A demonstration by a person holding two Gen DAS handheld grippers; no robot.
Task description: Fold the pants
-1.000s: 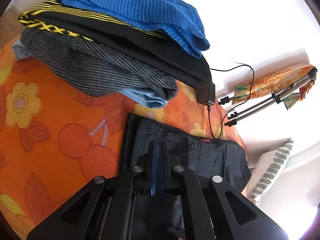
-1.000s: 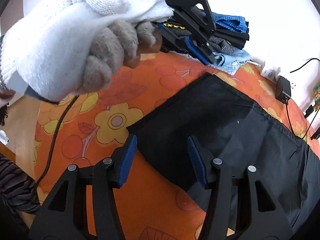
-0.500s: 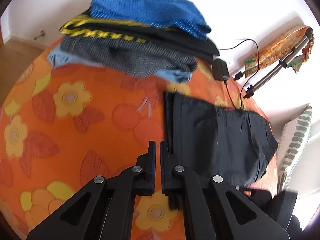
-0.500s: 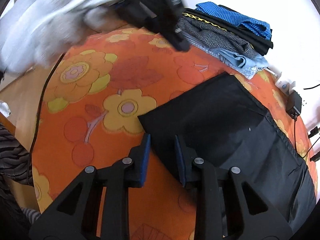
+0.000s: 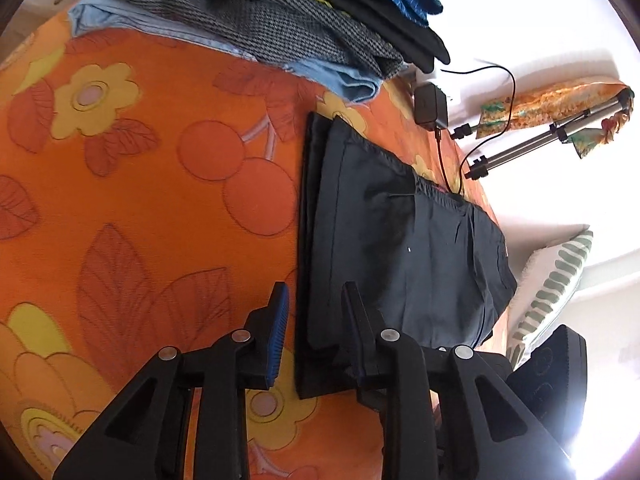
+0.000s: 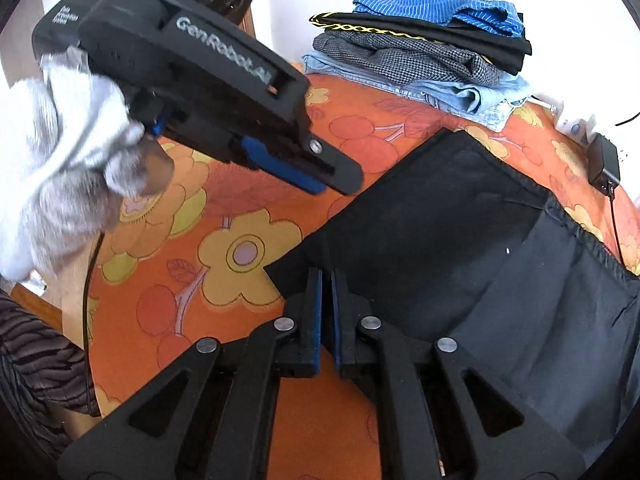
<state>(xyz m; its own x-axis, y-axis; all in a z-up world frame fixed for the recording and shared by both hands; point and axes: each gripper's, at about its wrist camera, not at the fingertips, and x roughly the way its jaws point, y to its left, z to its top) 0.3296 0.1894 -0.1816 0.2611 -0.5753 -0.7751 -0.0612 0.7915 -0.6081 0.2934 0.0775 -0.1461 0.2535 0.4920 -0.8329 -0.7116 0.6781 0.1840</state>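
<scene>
Orange flowered cloth [image 5: 132, 208] covers the whole working surface, with a white wall glaring behind. At the bottom of the right wrist view the right gripper [image 6: 325, 280] has just been closing and now stands clenched on the near corner of the dark pants [image 6: 460, 232]; half a second ago its pads only straddled that edge. At the bottom of the left wrist view the left gripper [image 5: 316, 300] has just been opening: its jaws, pressed together a moment ago, now stand a little apart, astride the pants' long folded edge without pressing it. My reading is that one corner is secured and the other hand is about to take its own hold for the next fold.

Only the right wrist view shows the left gripper from outside, at upper left, held in a white glove [image 6: 68, 152]. Only the left wrist view shows the tripod [image 5: 552, 140] and the striped cushion [image 5: 552, 288] at right. Both show the stack of folded clothes [image 6: 420, 48] at the top.
</scene>
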